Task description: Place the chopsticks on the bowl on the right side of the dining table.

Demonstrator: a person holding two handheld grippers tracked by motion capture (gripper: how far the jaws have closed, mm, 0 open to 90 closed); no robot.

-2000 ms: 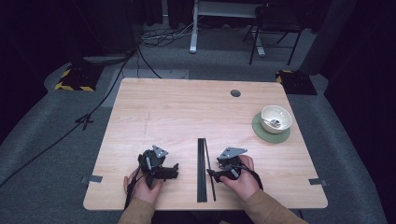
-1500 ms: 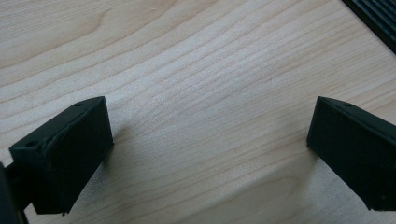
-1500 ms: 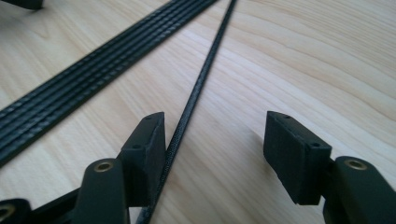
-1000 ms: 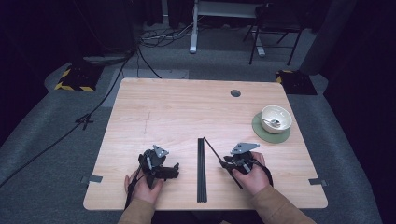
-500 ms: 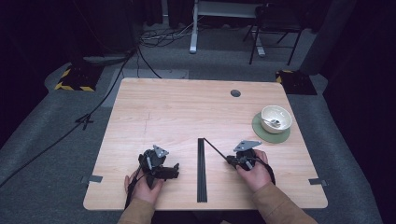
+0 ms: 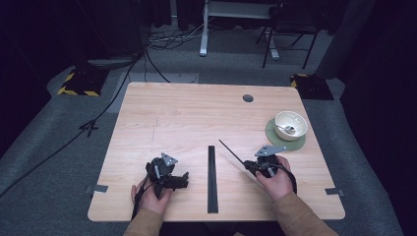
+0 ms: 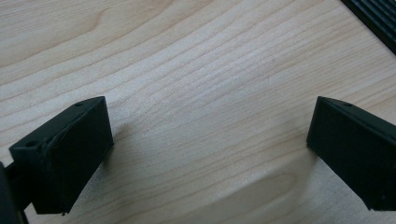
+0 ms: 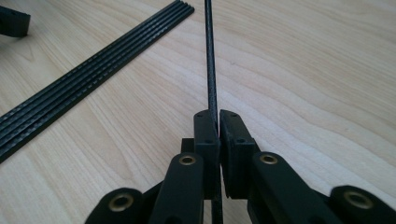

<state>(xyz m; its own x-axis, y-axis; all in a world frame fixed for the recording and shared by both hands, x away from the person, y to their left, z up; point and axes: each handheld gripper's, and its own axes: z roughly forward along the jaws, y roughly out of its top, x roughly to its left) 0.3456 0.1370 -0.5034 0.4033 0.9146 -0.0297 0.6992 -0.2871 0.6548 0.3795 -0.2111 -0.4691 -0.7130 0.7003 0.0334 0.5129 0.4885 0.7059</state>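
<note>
Right gripper (image 6: 252, 166) clamped on one thin black rod (image 6: 230, 151), now carried right, clear of rod bundle (image 6: 212, 178) at table (image 6: 187, 113) centre. Likely heading toward bowl (image 6: 290, 125). Left gripper (image 6: 183, 178) unmoved, jaws wide apart, empty.

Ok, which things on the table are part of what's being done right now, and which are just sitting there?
In the job:
- right gripper, shut on a thin black rod
- bundle of black rods

Lying about:
- left gripper, open over bare wood
- white bowl with a spoon, on a green mat
</note>
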